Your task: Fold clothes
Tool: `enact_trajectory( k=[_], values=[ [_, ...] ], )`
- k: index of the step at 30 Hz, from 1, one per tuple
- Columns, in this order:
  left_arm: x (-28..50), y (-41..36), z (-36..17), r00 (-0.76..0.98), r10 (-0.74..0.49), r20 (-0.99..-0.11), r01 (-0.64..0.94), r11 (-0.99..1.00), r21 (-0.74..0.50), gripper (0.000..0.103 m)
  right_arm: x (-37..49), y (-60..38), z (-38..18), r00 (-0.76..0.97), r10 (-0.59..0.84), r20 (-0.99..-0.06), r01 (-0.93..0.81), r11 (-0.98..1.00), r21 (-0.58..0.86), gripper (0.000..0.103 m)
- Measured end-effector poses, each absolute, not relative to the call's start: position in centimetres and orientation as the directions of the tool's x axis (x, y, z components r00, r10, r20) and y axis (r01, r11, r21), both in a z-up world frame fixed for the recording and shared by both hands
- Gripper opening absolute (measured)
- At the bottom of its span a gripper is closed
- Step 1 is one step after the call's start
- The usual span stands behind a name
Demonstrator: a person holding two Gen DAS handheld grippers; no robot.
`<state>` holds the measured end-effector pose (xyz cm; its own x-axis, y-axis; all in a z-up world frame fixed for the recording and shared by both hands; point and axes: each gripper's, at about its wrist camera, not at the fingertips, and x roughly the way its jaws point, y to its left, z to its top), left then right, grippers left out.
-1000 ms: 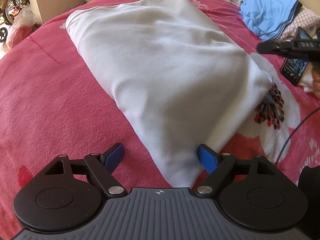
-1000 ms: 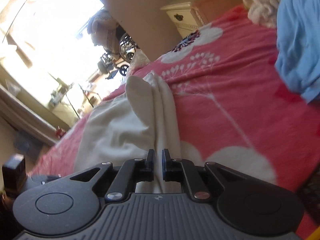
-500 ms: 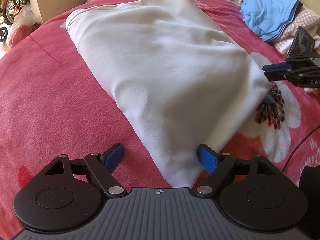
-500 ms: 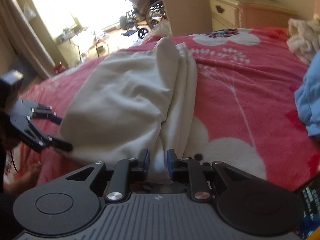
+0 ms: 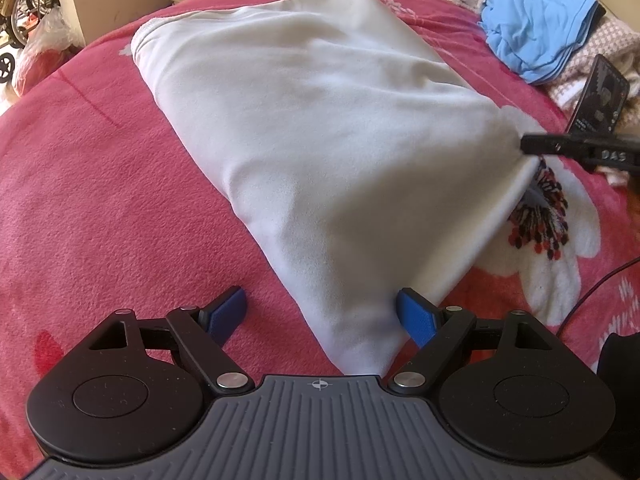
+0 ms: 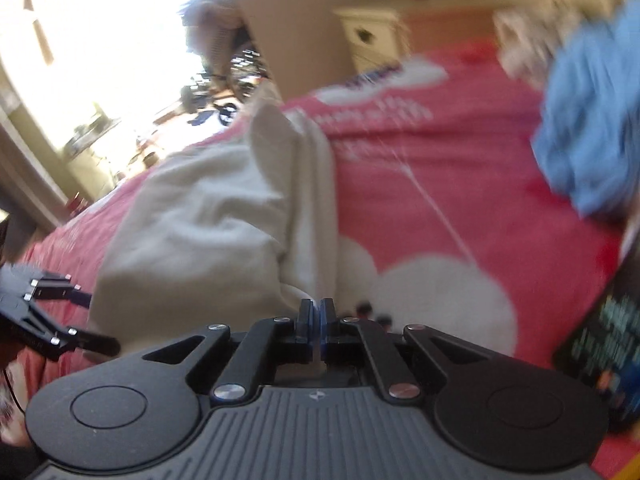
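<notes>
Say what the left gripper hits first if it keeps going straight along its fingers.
Probably the near corner of the white folded garment: it lies between the open left gripper fingers, on the pink floral blanket. Depth unclear.

Daylight, bright. Left wrist view sharp; white cloth [image 5: 320,140] evenly lit, soft shadow along its near right edge. Right wrist view motion-blurred throughout; window [image 6: 120,40] at far left blown out to glare. Fisheye bending at edges, dark corners.

White garment [image 5: 320,128] – pink blanket [image 5: 100,200] with white flowers – blue clothes [image 5: 536,40] – blue-padded fingers [image 5: 418,316].
</notes>
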<state>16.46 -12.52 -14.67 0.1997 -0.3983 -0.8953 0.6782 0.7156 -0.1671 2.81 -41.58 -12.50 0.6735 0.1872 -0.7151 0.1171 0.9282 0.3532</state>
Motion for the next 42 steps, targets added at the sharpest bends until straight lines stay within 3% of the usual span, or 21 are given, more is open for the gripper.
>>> enact_trajectory(
  k=[3, 8, 12, 14, 16, 20, 24, 30, 34, 42],
  values=[
    [16.5, -12.6, -14.7, 0.201, -0.397, -0.896, 0.678, 0.716, -0.166, 0.083, 2.6, -42.3, -12.7, 0.668, 0.2, -0.716, 0.169, 0.897, 0.409, 0.003],
    [16.5, -12.5, -14.6, 0.202, -0.397, -0.895, 0.679, 0.716, -0.164, 0.083, 2.5, -41.8, -10.6, 0.715, 0.142, -0.685, 0.155, 0.923, 0.353, 0.004],
    [16.5, -12.4, -14.6, 0.203, -0.398, -0.895, 0.677, 0.717, -0.165, 0.083, 3.4, -41.5, -10.1, 0.726, 0.214, -0.654, 0.103, 0.906, 0.411, 0.005],
    [16.4, -12.4, -14.6, 0.203, -0.398, -0.895, 0.677, 0.717, -0.165, 0.083, 4.0, -40.8, -10.1, 0.722, 0.245, -0.647, 0.07, 0.904, 0.421, 0.013],
    [16.4, -12.4, -14.7, 0.203, -0.398, -0.895, 0.678, 0.717, -0.165, 0.083, 4.7, -40.4, -10.3, 0.725, 0.256, -0.64, 0.068, 0.897, 0.436, 0.031],
    [16.4, -12.5, -14.7, 0.204, -0.395, -0.896, 0.679, 0.716, -0.161, 0.083, 6.8, -41.6, -11.0, 0.742, 0.299, -0.6, 0.12, 0.822, 0.557, 0.031],
    [16.4, -12.5, -14.7, 0.204, -0.394, -0.896, 0.679, 0.716, -0.16, 0.083, 10.4, -43.0, -12.1, 0.732, 0.37, -0.572, 0.146, 0.735, 0.662, 0.03],
    [16.5, -12.3, -14.7, 0.2, -0.398, -0.895, 0.678, 0.716, -0.167, 0.084, 13.7, -42.1, -13.1, 0.665, 0.354, -0.658, 0.159, 0.793, 0.588, 0.029],
    [16.6, -12.2, -14.8, 0.199, -0.4, -0.895, 0.68, 0.714, -0.168, 0.084, 13.6, -41.9, -12.8, 0.675, 0.351, -0.649, 0.133, 0.807, 0.575, 0.008],
    [16.5, -12.2, -14.6, 0.201, -0.401, -0.894, 0.679, 0.715, -0.168, 0.084, 13.0, -40.2, -8.7, 0.783, 0.234, -0.576, 0.019, 0.917, 0.398, 0.001]
  ],
)
